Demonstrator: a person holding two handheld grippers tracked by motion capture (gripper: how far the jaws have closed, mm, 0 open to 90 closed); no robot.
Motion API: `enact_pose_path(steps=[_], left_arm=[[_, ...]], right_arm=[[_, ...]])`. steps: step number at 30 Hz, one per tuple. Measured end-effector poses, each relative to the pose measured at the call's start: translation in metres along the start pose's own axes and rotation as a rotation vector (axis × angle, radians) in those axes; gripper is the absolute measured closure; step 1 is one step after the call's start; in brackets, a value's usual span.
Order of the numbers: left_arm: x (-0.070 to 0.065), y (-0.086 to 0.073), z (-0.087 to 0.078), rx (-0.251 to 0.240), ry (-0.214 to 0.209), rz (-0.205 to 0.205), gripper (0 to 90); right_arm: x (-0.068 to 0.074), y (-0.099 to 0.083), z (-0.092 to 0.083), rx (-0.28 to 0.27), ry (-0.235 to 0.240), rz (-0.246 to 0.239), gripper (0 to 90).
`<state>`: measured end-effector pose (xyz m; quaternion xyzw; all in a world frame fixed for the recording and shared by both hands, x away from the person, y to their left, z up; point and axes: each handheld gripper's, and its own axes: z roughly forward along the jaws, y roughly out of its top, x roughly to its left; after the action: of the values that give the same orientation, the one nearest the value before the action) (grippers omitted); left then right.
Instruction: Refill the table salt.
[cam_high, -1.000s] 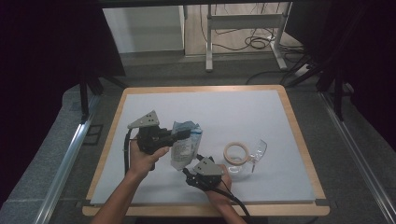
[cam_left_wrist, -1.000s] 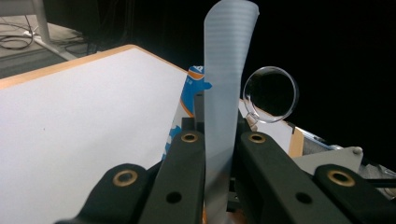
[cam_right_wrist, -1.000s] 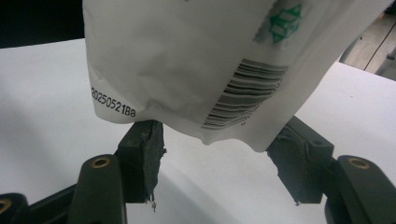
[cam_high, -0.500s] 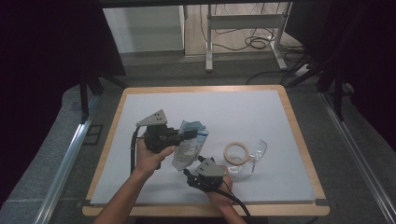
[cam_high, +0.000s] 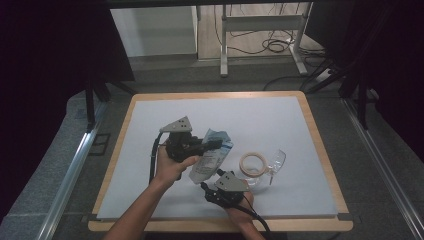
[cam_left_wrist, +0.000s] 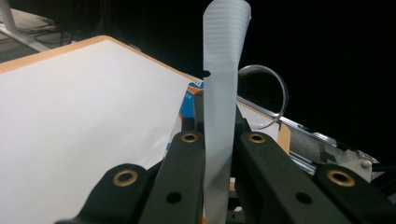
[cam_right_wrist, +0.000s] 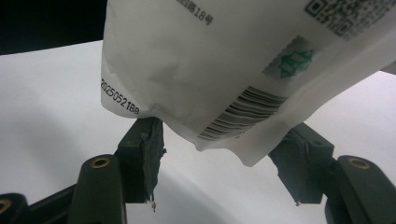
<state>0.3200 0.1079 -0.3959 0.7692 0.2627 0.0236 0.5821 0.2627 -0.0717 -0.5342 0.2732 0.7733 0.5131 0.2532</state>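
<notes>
pouch (cam_high: 210, 156), white plastic, sealed, blue band at upper end; lifted off table (cam_high: 150, 130), hanging aslant between both grippers. left gripper (cam_high: 212, 145): jaws together, clamped on ribbed top seal of pouch, seal strip (cam_left_wrist: 223, 93) standing upright between them in left gripper view. right gripper (cam_high: 206, 186): jaws apart, lower corner of pouch (cam_right_wrist: 224, 88) hanging just above and between them, pads (cam_right_wrist: 147, 154) not pressing on it.

progress, judged: pick-up done; pouch held by one end, unopened, small notch in edge of seal strip intact. left to do, likely: closing right gripper on lower end, then tearing or opening; purpose beyond that not readable.

appearance: back face toward right gripper, printed with barcode, date code, green stamp mark, part of a square code; surface lightly creased, contents slack.

near right gripper, just beyond: ring (cam_high: 253, 163), pale, lying flat; clear glass (cam_high: 272, 165) on its side beside it.
</notes>
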Motion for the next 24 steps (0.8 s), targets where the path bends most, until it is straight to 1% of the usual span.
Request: enact_pose_path(steps=[11,14,24], left_arm=[[-0.001,0.004,0.013,0.02,-0.025,0.001,90.0],[-0.002,0.005,0.017,0.025,-0.029,0.0,90.0],[-0.004,0.006,0.028,0.045,-0.038,0.002,90.0]], right_arm=[[-0.002,-0.002,-0.005,-0.008,-0.013,0.015,38.5],[-0.002,-0.003,-0.006,-0.007,-0.011,0.027,38.4],[-0.001,-0.003,-0.009,-0.011,-0.016,0.027,38.1]])
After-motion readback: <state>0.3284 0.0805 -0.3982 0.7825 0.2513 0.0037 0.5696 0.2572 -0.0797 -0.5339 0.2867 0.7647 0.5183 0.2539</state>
